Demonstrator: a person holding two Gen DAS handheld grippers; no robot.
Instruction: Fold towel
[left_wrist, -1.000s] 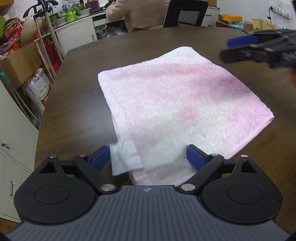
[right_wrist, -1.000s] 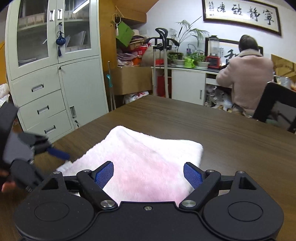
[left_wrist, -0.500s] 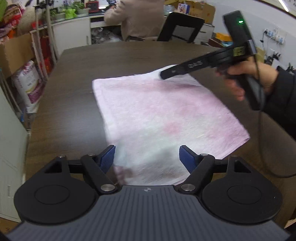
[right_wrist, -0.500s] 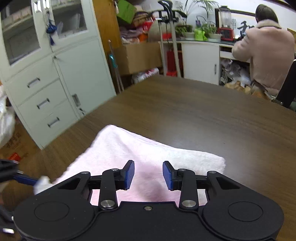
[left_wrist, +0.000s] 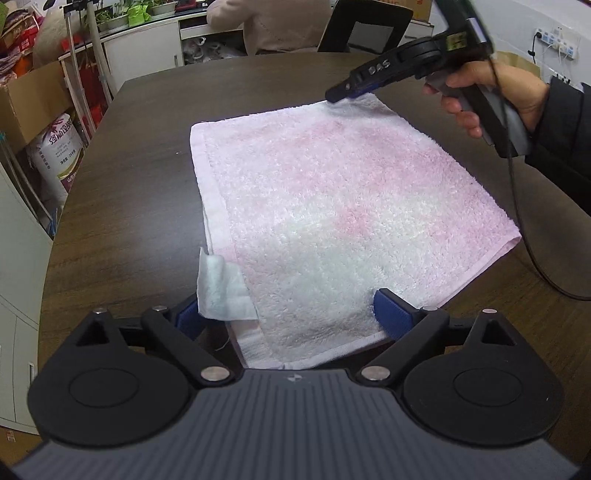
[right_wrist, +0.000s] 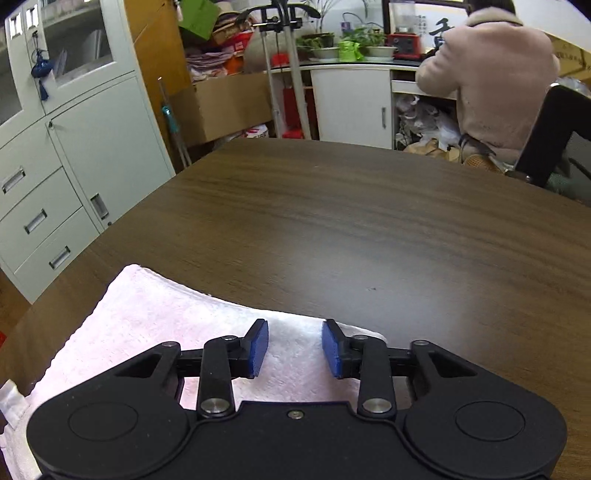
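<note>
Towel, pink fluffy terry cloth (left_wrist: 343, 214), lies folded on dark wooden bench (left_wrist: 122, 206).
Left tongs (left_wrist: 291, 314) spread around its lower-centre near corner; right tongs (right_wrist: 293, 349), half-parted and empty, over the upper-right far corner.

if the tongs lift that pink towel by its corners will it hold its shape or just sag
Probably sags: the towel is soft terry lying limp in two layers on the table. Its fluffy pile should grip, not slip. The loose label will likely flop.
</note>
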